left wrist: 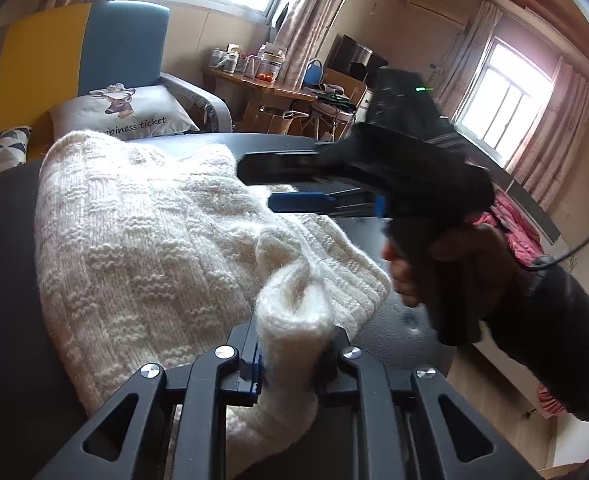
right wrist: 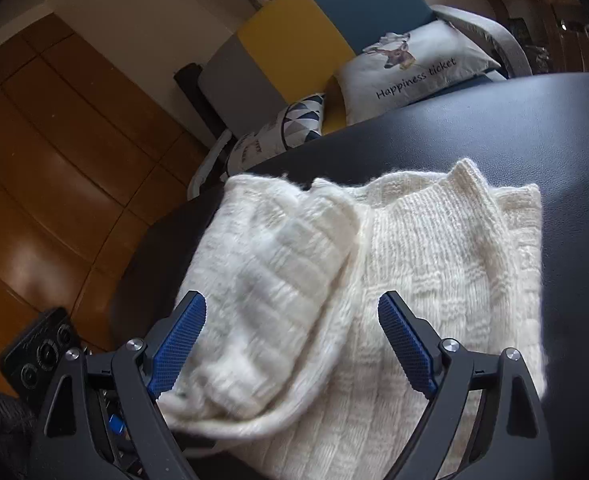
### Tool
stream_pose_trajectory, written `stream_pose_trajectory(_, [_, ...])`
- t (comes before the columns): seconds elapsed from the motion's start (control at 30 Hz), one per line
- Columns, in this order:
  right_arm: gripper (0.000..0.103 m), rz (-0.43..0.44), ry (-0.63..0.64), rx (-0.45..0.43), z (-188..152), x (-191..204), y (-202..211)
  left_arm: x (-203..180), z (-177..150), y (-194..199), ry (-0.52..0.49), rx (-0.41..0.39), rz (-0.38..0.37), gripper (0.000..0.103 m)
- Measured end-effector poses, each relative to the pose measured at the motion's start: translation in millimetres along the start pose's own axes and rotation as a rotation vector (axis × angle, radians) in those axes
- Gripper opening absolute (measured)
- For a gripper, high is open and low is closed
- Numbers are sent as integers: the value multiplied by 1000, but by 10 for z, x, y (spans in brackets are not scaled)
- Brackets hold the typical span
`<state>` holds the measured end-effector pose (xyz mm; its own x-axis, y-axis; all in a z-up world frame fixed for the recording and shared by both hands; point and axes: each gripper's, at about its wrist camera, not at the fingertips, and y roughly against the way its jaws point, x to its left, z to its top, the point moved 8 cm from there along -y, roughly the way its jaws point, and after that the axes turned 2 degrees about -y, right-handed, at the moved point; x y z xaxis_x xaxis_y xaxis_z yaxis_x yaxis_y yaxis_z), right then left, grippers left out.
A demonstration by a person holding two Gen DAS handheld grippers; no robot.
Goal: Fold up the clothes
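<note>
A cream knitted sweater lies spread on a black table. At the bottom of the left wrist view, my left gripper pinches a bunched fold of it near the hem. Further right, a hand holds my right gripper just above the sweater's far side, jaws apart and empty. In the right wrist view, the right gripper stands wide open, its blue pads on either side of the sweater. A sleeve lies folded over the body. The black table continues beyond.
A blue and yellow sofa with a printed pillow stands behind the table. A cluttered wooden desk sits at the back. Pink cloth lies to the right. A black device rests on the wooden floor.
</note>
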<state>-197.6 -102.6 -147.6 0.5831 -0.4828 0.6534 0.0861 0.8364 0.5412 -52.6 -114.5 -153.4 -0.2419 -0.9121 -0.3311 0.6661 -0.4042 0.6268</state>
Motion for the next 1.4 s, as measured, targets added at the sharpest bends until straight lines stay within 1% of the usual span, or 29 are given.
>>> stream_pose_trajectory(0.17, [91, 17, 23, 64, -6, 33, -156, 33, 22, 37, 8, -4, -8, 17])
stream_pose_trajectory(0.27, [91, -4, 40, 106, -46, 53, -284, 36, 25, 18, 2, 1, -7, 17])
stream_pose_trajectory(0.33, [89, -44, 69, 118, -53, 73, -338, 35, 13, 12, 2, 5, -7, 17])
stream_pose_trajectory(0.37, [62, -72, 89, 120, -52, 85, -356, 35, 9, 15, 2, 6, -4, 17])
stream_pose_trajectory(0.4, [28, -99, 107, 121, -50, 98, -372, 39, 9, 17, 3, 7, -2, 17])
stream_pose_trajectory(0.47, [25, -135, 147, 119, -52, 157, -382, 46, 10, 27, 6, 7, -1, 17])
stream_pose_trajectory(0.53, [24, -169, 188, 121, -58, 216, -386, 58, 24, 39, 7, 3, 4, 17])
stream_pose_trajectory(0.6, [23, -185, 197, 111, -48, 254, -371, 60, 31, 73, 6, -8, 14, 17])
stream_pose_trajectory(0.77, [23, -186, 214, 71, 11, 392, -274, 7, 52, 215, -20, -44, 32, 17])
stream_pose_trajectory(0.93, [23, -194, 261, 47, 156, 582, -270, -59, 182, 367, -37, -93, 38, 17])
stream_pose_trajectory(1.07, [23, -193, 298, 33, 279, 693, -250, -92, 300, 448, -50, -117, 46, 17])
stream_pose_trajectory(1.27, [23, -222, 348, 34, 386, 748, -231, -139, 425, 398, -55, -114, 80, 17])
stream_pose_trajectory(1.4, [23, -236, 344, 41, 400, 695, -223, -188, 461, 313, -59, -102, 79, 17])
